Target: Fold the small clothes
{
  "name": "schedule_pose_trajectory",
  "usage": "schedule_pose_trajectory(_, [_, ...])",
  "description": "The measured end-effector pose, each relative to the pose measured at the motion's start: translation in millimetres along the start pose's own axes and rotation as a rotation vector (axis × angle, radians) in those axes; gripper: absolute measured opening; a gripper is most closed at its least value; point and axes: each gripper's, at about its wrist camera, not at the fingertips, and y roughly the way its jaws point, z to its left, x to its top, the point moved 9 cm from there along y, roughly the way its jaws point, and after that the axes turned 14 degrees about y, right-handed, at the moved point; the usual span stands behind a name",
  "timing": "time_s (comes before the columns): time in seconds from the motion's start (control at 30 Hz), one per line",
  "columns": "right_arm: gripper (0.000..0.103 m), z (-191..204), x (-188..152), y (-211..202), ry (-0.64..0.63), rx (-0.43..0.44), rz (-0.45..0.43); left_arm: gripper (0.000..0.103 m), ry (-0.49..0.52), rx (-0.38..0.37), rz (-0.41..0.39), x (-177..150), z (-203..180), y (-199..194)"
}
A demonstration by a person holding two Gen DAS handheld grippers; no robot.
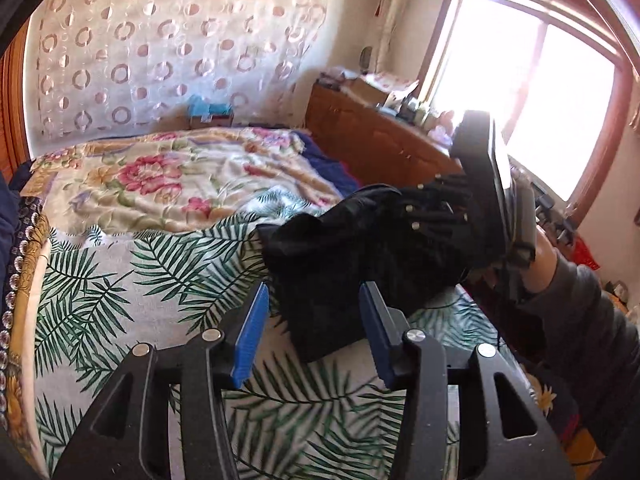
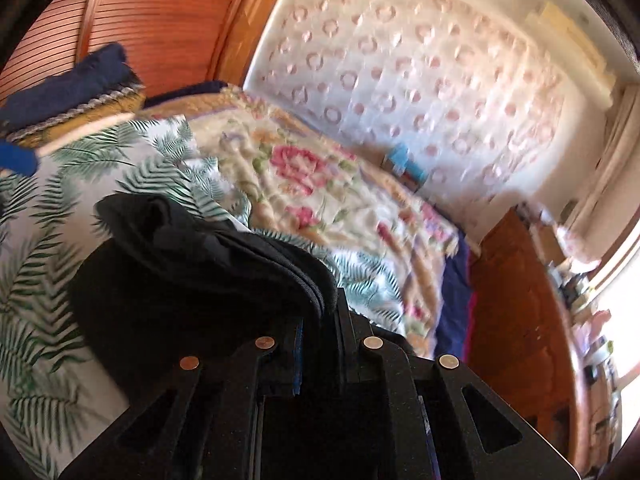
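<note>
Left wrist view: left gripper [image 1: 314,320], matte black plastic arms with silver rivets and ribbed blue pads, jaws standing apart with nothing pressed between them. Just beyond its tips lies the black garment [image 1: 352,256], soft dark cloth, bunched and folded, with a row of small metal studs near its upper right part. One end rests on the leaf-print sheet [image 1: 120,300], a smooth white fabric printed with green palm fronds; the other end is lifted toward the right gripper [image 1: 490,200], seen here from outside as a flat black housing, tilted, held by a hand [image 1: 540,264] in a grey sleeve [image 1: 588,320]. Farther back: floral quilt [image 1: 168,176], puckered, cream with pink roses; padded wall panel [image 1: 168,40], pale with embossed rings; wooden cabinet [image 1: 368,132] with clutter on top; bright window [image 1: 520,92] in a reddish frame.

Right wrist view, blurred: right gripper [image 2: 318,320] with jaws drawn close together, clamped on a thick layered edge of the black garment [image 2: 192,280], which mounds up in front of the lens and hides the pads almost wholly. Only this view shows a louvred wooden door [image 2: 132,12] and stacked navy bedding [image 2: 72,80] with braided trim; a blue pad [image 2: 18,160] of the other gripper shows at the left edge.
</note>
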Motion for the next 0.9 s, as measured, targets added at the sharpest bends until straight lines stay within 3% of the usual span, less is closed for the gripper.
schedule_pose_trajectory(0.07, [0.013,-5,8,15,0.051,0.056,0.04,0.048,-0.001,-0.002,0.012,-1,2,7])
schedule_pose_trajectory(0.13, [0.022,-10,14,26,0.126,0.107,0.081,0.048,-0.002,-0.007,0.022,-1,3,14])
schedule_pose_trajectory(0.3, [0.049,-36,27,7,0.288,0.174,0.039,0.048,0.0,-0.011,0.039,-4,2,25])
schedule_pose_trajectory(0.37, [0.052,-48,31,0,0.339,0.172,0.025,0.048,0.003,-0.002,0.044,-5,2,28])
schedule_pose_trajectory(0.5, [0.052,-75,15,-28,0.346,0.016,-0.021,0.048,0.006,0.009,0.066,-6,2,37])
schedule_pose_trajectory(0.63, [0.052,-62,-13,-63,0.332,0.073,-0.028,0.048,0.023,0.023,0.086,-8,4,43])
schedule_pose_trajectory(0.77, [0.052,-36,-61,-81,0.291,0.169,0.061,0.048,0.026,0.028,0.105,-9,7,51])
schedule_pose_trajectory(0.9, [0.05,-33,-91,-84,0.219,0.125,0.122,0.048,0.014,0.025,0.118,-11,7,57])
